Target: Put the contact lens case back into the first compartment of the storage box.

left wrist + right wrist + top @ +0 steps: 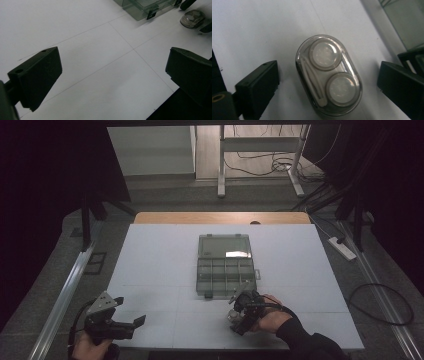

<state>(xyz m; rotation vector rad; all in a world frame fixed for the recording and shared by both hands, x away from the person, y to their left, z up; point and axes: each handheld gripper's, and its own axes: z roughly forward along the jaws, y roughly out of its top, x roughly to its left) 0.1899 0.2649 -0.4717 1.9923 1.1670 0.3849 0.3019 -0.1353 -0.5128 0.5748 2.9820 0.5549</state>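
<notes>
High view, tabletop: a pale sheet covers the tabletop [150,270], with faint seam lines across it.
High view, organiser box: a clear compartment box [225,270] lies near the middle, its lid folded back flat on the far side, its front latch toward the person.
High view, right gripper: the right gripper [239,312] is held by a hand in a dark sleeve and points down just in front of the box's near right corner, over a small clear case [232,316].
High view, left gripper: the left gripper [129,316] sits at the near left edge of the tabletop, well apart from the box, with the grey plate on top.

Left gripper view, left gripper: the left gripper [113,72] is released, jaws spread wide over bare sheet with nothing between them.
Left gripper view, far things: the box corner with its latch [142,10] and the case [192,18] lie far off at the top right.

Right gripper view, case: the oval clear case [328,75] lies flat on the sheet; inside are two round lidded wells and a pale slim tool alongside them.
Right gripper view, right gripper: the right gripper [328,82] is released; its jaws stand either side of the case, gaps showing on both sides, so neither pad touches it.
Right gripper view, box: an edge of the box [407,27] shows at the upper right, near the case.
</notes>
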